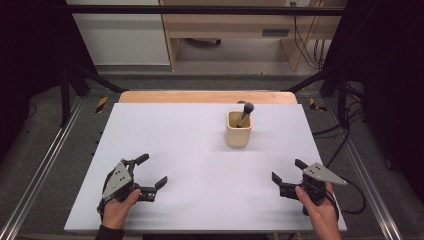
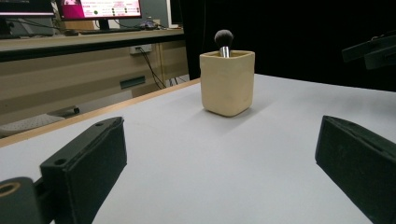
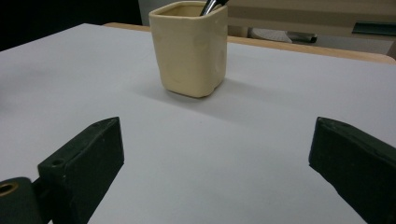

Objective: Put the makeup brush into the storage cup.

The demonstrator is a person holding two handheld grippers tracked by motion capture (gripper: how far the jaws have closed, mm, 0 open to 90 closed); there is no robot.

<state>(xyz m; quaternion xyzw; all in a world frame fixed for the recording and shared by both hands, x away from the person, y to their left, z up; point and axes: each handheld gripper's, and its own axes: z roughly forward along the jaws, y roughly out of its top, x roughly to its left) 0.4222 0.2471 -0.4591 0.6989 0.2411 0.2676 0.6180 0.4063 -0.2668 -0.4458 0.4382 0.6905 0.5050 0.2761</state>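
Note:
A cream square cup (image 1: 238,129) stands upright on the white table top (image 1: 190,150), right of centre and toward the back. A dark-bristled brush (image 1: 246,113) leans in it, head up. The cup (image 2: 227,82) with the brush (image 2: 223,42) sits ahead of my left gripper's jaws; the cup (image 3: 189,46) is also ahead in the right gripper view. My left gripper (image 1: 151,171) rests at the front left, open and empty. My right gripper (image 1: 287,170) rests at the front right, open and empty. Both are well short of the cup.
A wooden strip (image 1: 207,96) edges the table's far side. Beyond it stand a desk and cabinet (image 1: 230,30) with hanging cables. Black frame rails (image 1: 75,75) flank the table. A monitor (image 2: 100,8) sits on a desk in the left gripper view.

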